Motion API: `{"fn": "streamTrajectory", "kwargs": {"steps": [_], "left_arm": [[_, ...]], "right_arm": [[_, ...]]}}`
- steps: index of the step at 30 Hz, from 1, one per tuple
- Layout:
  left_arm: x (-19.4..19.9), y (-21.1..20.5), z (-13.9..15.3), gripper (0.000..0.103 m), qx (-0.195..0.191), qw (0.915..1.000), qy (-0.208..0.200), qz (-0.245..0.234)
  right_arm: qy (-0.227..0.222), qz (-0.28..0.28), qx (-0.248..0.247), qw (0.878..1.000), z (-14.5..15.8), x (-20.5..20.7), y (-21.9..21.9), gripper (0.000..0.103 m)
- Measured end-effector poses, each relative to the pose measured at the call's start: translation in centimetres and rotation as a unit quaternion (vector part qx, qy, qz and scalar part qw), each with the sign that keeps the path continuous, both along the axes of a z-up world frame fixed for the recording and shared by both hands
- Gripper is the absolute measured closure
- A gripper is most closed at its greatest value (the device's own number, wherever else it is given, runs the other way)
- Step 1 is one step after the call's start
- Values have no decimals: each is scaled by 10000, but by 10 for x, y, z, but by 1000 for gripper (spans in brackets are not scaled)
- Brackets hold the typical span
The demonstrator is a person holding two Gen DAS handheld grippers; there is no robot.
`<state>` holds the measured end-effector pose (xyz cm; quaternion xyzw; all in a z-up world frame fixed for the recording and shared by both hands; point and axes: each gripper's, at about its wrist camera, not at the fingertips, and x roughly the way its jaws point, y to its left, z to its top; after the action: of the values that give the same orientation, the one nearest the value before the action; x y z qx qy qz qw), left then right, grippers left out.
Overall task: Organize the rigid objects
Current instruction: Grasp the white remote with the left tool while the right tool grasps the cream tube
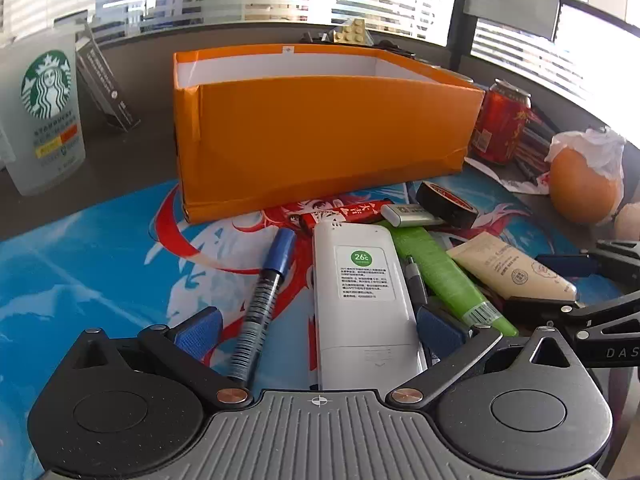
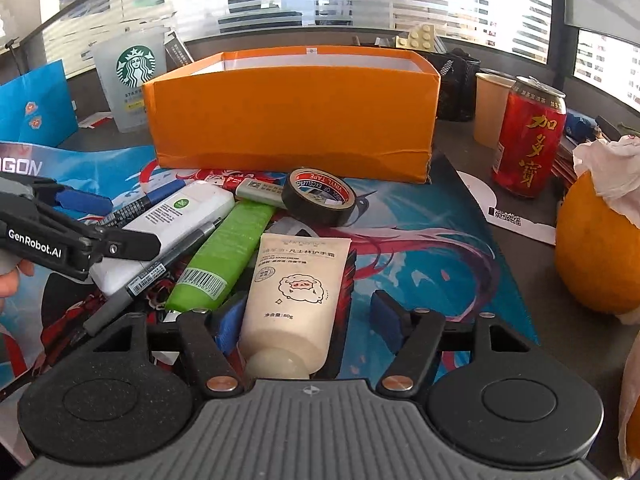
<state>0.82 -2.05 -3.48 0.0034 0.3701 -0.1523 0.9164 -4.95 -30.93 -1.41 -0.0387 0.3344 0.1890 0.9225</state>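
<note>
Orange box (image 1: 320,128): landmark, on the printed mat (image 1: 80,264). In front of it:
- white remote (image 1: 360,292), between the wide-spread left gripper (image 1: 320,330);
- cream tube (image 2: 294,288), between the wide-spread right gripper (image 2: 310,320);
- black tape roll (image 2: 319,197), nearer the box.

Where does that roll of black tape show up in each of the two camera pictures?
Left wrist view: black tape roll right of centre, below the box's right corner.
Right wrist view: black tape roll at centre, in front of the box.
Shared landmark: the orange box.
</note>
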Motion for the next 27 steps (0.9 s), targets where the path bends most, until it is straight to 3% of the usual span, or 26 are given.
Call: {"fn": "streamTrajectory", "kwargs": {"steps": [8, 17, 19, 21, 23, 25, 27], "left_arm": [[2, 2, -1, 0, -80, 10000, -2, -9], [6, -25, -5, 0, 182, 9995, -165, -211], [3, -35, -10, 0, 445, 9980, -339, -289], [0, -39, -14, 0, 418, 9972, -503, -359], [-1, -38, -13, 4, 380, 9971, -553, -361], [-5, -35, -10, 22, 367, 9967, -655, -293], [-6, -32, -10, 22, 336, 9968, -667, -292]], "right_arm": [[-77, -72, -75, 9999, -1, 1, 1, 43], [-189, -87, -165, 9996, -2, 1, 1, 43], [-236, -69, -158, 9996, -3, 0, 2, 46], [-289, -41, -151, 9995, -3, 0, 4, 53], [-342, -6, -144, 9993, -3, 0, 5, 56], [-384, -23, -172, 9991, -4, -1, 7, 57], [-387, -18, -164, 9991, -4, -1, 7, 56]]}}
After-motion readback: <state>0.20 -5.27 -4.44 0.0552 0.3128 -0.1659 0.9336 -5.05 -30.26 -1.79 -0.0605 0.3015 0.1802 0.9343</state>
